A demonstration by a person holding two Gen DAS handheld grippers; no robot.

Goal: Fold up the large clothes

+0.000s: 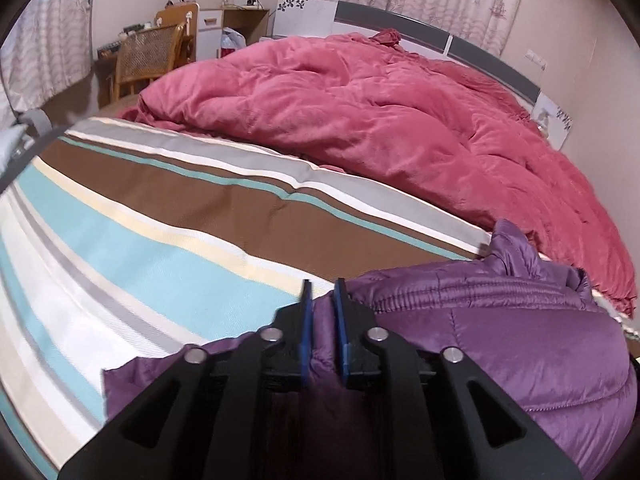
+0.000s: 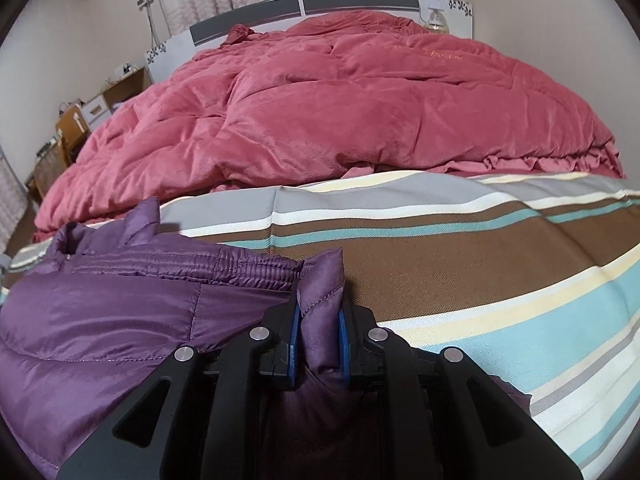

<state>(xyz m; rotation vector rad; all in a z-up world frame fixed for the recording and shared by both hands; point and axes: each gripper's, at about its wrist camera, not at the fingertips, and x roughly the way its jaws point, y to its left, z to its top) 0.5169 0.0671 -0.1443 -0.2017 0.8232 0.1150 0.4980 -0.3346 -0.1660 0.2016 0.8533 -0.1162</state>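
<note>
Left wrist: one purple jacket lay on the striped sheet, one left gripper with its blue pads pinched on a jacket fold. One red quilt heaped behind; bare sheet ran wide to the left. One chair beyond. Right wrist: the right gripper was clamped on the jacket's corner, at its right edge; open sheet rightward, the quilt beyond.
</note>
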